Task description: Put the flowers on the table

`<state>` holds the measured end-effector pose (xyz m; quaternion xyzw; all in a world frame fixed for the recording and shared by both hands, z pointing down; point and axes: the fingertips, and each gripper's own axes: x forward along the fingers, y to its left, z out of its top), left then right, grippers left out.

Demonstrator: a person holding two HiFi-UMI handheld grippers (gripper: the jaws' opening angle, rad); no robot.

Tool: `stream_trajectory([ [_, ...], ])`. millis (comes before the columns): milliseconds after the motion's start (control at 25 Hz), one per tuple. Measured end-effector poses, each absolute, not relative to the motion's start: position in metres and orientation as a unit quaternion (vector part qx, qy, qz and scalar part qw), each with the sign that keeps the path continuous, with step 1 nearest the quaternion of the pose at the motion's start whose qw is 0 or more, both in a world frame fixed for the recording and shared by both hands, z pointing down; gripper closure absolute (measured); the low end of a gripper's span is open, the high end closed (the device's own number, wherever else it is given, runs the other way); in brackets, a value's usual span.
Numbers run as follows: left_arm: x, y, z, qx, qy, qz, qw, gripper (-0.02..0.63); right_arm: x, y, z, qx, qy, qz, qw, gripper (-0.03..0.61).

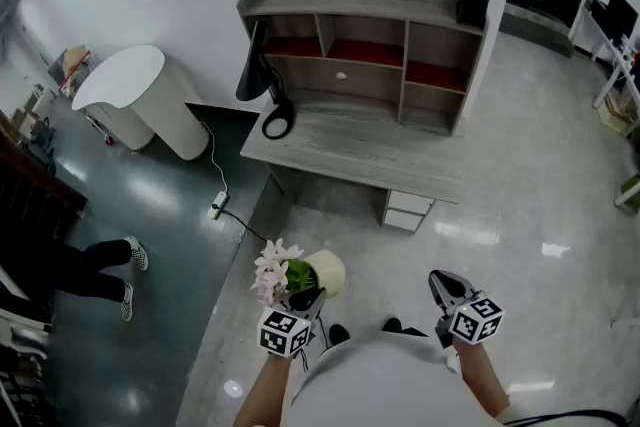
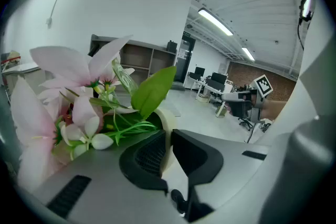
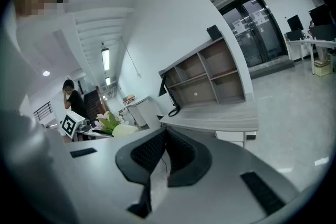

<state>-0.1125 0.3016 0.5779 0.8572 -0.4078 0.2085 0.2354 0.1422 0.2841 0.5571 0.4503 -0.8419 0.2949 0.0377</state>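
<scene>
Pink and white flowers (image 1: 272, 270) with green leaves stand in a pale yellow pot (image 1: 328, 272), held above the floor in front of the grey wooden table (image 1: 350, 150). My left gripper (image 1: 306, 299) is shut on the pot's rim (image 2: 168, 119), one jaw inside and one outside; the flowers (image 2: 79, 92) fill the left of its view. My right gripper (image 1: 443, 283) hangs to the right, shut with nothing between its jaws (image 3: 164, 136). From the right gripper view the table (image 3: 220, 115) lies ahead and the flowers (image 3: 107, 120) show at the left.
The table carries a shelf unit (image 1: 370, 45) at its back and a black desk lamp (image 1: 265, 100) at its left end. A white drawer box (image 1: 405, 210) sits underneath. A white curved cabinet (image 1: 140, 100), a power strip (image 1: 216, 208) and a person's legs (image 1: 100, 270) are at the left.
</scene>
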Motion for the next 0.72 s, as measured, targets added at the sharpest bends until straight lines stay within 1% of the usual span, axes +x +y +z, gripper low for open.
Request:
stream_trajectory([
  [520,-0.099,0.309,0.575,0.854,-0.413,0.209,0.235,0.560,0.155,0.291,0.558,0.442,-0.846,0.297,0.038,0.560],
  [720,-0.086,0.310,0.577,0.851,-0.420,0.203,0.242,0.560,0.169,0.292,0.557,0.437,-0.846,0.306,0.023,0.560],
])
